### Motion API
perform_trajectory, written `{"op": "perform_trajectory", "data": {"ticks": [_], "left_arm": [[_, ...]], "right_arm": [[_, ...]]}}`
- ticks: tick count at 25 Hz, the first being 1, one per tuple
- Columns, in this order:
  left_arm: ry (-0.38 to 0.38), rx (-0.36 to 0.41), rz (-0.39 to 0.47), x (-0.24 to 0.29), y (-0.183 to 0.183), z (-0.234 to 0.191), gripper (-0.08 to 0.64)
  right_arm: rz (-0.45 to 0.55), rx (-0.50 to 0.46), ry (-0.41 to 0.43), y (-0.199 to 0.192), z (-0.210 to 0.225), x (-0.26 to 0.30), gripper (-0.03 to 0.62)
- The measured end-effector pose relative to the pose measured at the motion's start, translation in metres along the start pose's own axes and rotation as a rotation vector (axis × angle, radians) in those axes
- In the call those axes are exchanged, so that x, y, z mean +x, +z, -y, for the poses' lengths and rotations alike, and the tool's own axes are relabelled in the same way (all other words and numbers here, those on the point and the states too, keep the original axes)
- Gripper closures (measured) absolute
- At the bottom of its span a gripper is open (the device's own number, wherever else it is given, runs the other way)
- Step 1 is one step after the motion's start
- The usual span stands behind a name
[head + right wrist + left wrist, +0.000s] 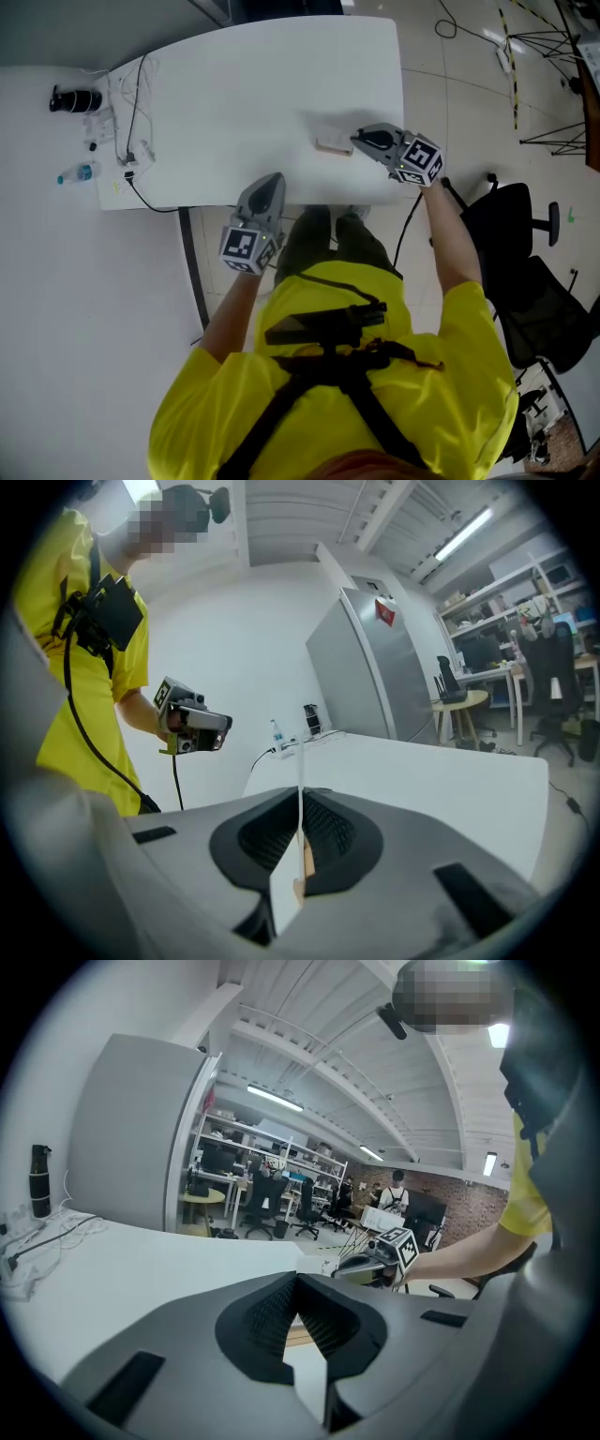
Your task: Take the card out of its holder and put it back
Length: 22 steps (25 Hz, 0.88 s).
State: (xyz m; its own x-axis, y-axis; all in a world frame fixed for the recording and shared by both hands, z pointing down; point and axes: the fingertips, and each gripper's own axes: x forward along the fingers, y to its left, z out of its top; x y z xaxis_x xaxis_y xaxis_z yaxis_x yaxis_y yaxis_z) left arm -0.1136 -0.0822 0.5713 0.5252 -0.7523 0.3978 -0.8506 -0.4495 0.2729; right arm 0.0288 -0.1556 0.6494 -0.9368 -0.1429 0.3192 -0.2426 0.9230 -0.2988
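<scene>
A thin white card (pixel 299 789) stands edge-on between the pads of my right gripper (pixel 300 810), which is shut on it. A bit of the wooden holder (pixel 298 881) shows just under the card's lower edge; whether the card sits in its slot I cannot tell. In the head view the holder (pixel 333 145) lies on the white table (pixel 234 103) right of its middle, with the right gripper (pixel 357 139) at its right end. My left gripper (pixel 270 178) hovers at the table's front edge, jaw tips together and holding nothing (pixel 298 1283). From there the right gripper (pixel 370 1265) shows across the table.
Cables and a power strip (pixel 133 155) lie at the table's left end. A black flask (pixel 77 98) and a water bottle (pixel 77 173) sit left of it. A black office chair (pixel 525 234) stands at my right, and tripod stands (pixel 553 56) are beyond.
</scene>
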Motion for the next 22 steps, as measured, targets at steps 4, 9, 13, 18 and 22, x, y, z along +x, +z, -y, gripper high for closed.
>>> {"op": "perform_trajectory", "data": {"ticks": [4, 9, 13, 18, 22], "left_arm": [[-0.009, 0.0, -0.015, 0.003, -0.004, 0.005, 0.56], [-0.025, -0.015, -0.021, 0.008, -0.011, 0.006, 0.56], [-0.033, -0.019, -0.029, 0.01, -0.016, 0.007, 0.56], [-0.043, -0.017, -0.043, 0.018, -0.029, 0.006, 0.56], [-0.061, -0.022, -0.052, 0.025, -0.036, 0.01, 0.56]], "right_arm": [[-0.002, -0.035, 0.011, 0.001, -0.002, 0.004, 0.574], [-0.025, -0.075, 0.036, -0.003, 0.003, 0.013, 0.574], [-0.025, -0.066, 0.027, -0.01, 0.003, 0.015, 0.574], [-0.01, -0.015, -0.036, -0.035, 0.007, 0.018, 0.572], [0.004, 0.025, -0.092, -0.046, 0.011, 0.017, 0.474]]}}
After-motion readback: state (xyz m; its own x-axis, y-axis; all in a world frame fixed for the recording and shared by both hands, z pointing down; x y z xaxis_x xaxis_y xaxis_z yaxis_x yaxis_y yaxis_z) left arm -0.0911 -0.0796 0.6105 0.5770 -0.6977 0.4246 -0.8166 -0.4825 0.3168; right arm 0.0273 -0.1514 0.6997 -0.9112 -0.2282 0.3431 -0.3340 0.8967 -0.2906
